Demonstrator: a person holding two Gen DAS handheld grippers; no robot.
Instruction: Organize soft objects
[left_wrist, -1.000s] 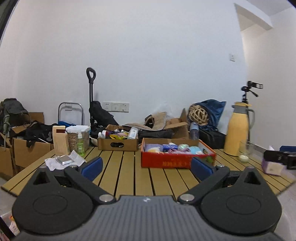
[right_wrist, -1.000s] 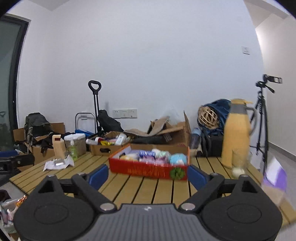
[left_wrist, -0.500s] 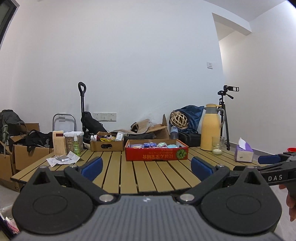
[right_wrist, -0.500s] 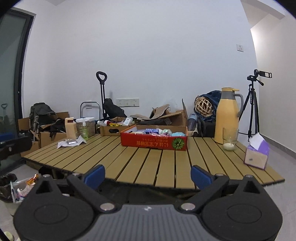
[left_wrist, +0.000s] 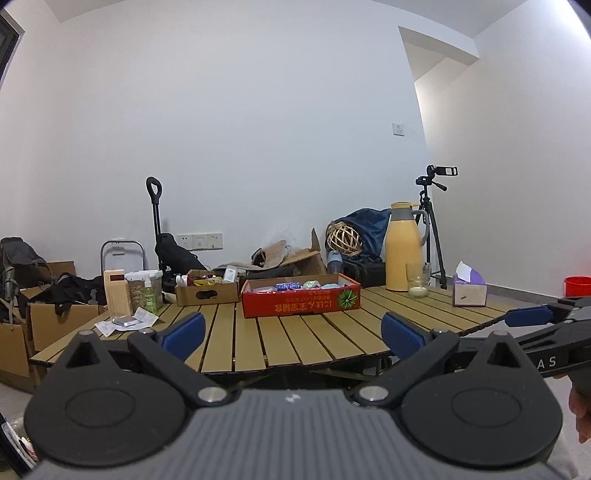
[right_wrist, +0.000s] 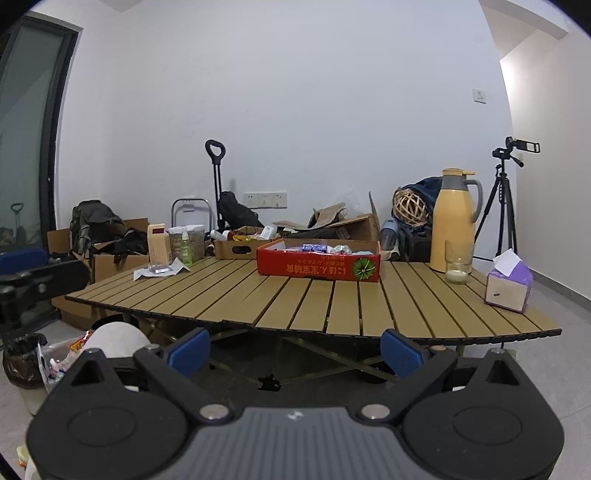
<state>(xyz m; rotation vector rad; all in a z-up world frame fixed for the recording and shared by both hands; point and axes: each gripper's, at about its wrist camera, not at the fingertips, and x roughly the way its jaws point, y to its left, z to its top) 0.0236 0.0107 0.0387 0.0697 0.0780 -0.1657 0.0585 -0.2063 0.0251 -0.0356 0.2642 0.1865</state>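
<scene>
Two claws, the left claw (left_wrist: 291, 332) and the right claw (right_wrist: 295, 350), are hovering with jaws apart before one slatted bench (right_wrist: 314, 302). Sitting on it are one red box (right_wrist: 319, 265) of soft items too small to count, one brown cardboard box (right_wrist: 240, 248), one yellow jug (right_wrist: 453, 218), one glass (right_wrist: 458, 264) and one purple tissue box (right_wrist: 509, 286). One tripod (right_wrist: 504, 199) is standing behind.

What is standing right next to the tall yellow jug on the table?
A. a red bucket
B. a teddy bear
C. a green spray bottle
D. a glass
D: a clear glass with something white at the bottom stands just in front of the yellow jug, at the far right of the slatted table.
</scene>
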